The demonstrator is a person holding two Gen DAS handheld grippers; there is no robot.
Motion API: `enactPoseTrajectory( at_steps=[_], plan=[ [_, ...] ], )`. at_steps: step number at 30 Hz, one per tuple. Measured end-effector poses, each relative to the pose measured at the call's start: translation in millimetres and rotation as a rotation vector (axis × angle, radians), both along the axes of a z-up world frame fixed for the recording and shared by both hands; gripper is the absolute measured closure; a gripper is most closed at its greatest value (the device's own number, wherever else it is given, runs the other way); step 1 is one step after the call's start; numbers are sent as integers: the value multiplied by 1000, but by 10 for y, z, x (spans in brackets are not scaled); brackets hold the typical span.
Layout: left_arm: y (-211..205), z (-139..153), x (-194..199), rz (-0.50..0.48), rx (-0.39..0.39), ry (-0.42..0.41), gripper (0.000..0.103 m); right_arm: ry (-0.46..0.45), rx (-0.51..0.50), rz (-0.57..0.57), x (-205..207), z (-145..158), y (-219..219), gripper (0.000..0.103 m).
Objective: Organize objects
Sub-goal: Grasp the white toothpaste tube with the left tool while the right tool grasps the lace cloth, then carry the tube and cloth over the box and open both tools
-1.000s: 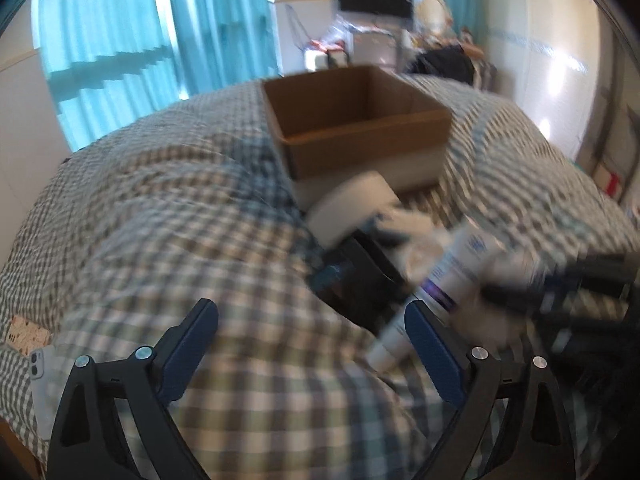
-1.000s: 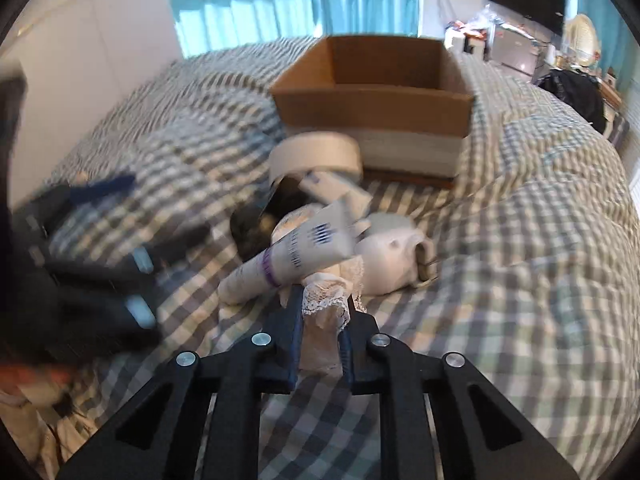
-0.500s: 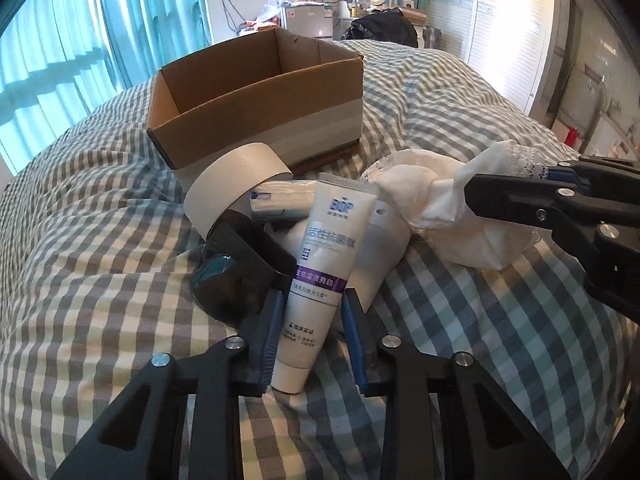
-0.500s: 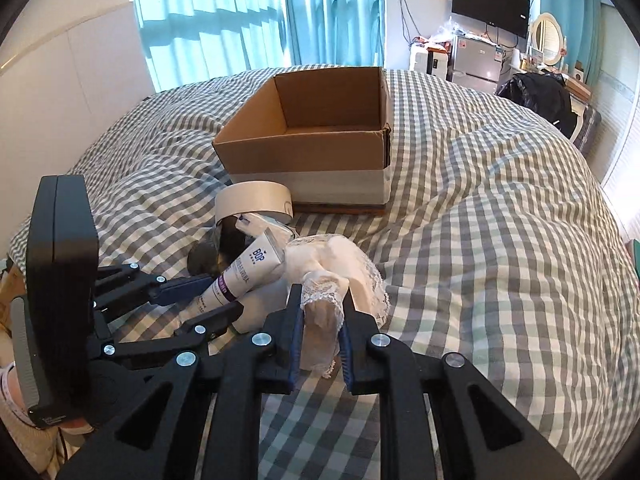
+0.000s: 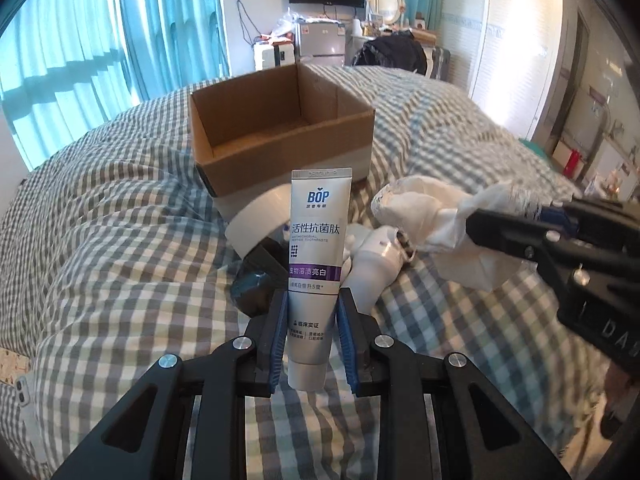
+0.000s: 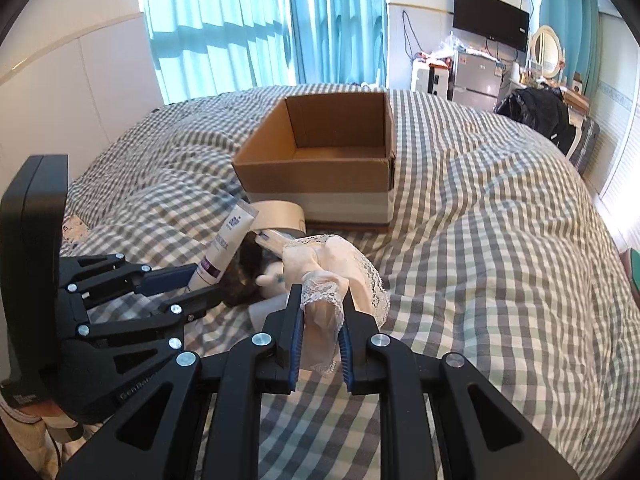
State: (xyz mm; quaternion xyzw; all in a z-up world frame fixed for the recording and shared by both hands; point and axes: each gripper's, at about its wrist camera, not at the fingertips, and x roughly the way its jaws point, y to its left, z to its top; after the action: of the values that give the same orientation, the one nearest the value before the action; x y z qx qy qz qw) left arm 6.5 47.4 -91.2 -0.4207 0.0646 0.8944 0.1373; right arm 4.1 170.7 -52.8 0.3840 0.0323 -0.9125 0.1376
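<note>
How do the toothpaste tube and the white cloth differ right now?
The toothpaste tube is stiff, printed and stands upright in the left gripper; the white cloth is soft, lace-edged and bunched, drooping from the right gripper. Both are clamped and lifted, short of the cardboard box.

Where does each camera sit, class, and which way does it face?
Left wrist view: sits on the left hand-held gripper, facing along its fingers at the BOP toothpaste tube it clamps, with the cardboard box beyond; the right hand-held gripper enters from the right.
Right wrist view: sits on the right hand-held gripper, facing the lace-trimmed white cloth it clamps; the left hand-held gripper enters from the left.
Shared: both grippers, tube, cloth, box, tape roll, checked bedspread.
</note>
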Motion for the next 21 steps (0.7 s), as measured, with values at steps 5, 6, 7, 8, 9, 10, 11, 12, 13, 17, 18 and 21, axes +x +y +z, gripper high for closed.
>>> enactPoseTrajectory(
  at_steps=[5, 6, 7, 8, 9, 10, 11, 12, 13, 17, 18, 21],
  plan=[
    [-101, 212, -45, 28, 32, 9, 79, 54, 24, 15, 61, 240, -84, 88],
    [-115, 265, -67, 33, 37, 14, 79, 68, 31, 19, 57, 299, -103, 88],
    [-139, 343, -105, 34, 48, 20, 79, 80, 40, 23, 41, 364, -126, 88],
    [-150, 384, -128, 34, 54, 24, 79, 93, 47, 31, 16, 434, -148, 88],
    [-156, 450, -158, 36, 59, 33, 79, 104, 51, 37, -15, 502, -169, 88],
    [-177, 537, -200, 47, 58, 57, 79, 115, 55, 45, -50, 573, -187, 88],
    [-196, 611, -236, 53, 55, 77, 79, 128, 59, 53, -90, 642, -214, 88],
    [-206, 688, -279, 57, 50, 94, 79, 138, 67, 62, -131, 702, -241, 88],
    [-222, 776, -339, 61, 49, 109, 79, 147, 83, 72, -181, 765, -271, 88],
    [-289, 1047, -640, 74, 69, 149, 79, 195, 137, 92, -428, 1022, -382, 88],
    [-304, 1108, -732, 81, 72, 153, 79, 201, 134, 94, -504, 1082, -393, 88],
    [-330, 1259, -1041, 91, 56, 172, 79, 216, 113, 102, -779, 1251, -423, 88]
  ],
)
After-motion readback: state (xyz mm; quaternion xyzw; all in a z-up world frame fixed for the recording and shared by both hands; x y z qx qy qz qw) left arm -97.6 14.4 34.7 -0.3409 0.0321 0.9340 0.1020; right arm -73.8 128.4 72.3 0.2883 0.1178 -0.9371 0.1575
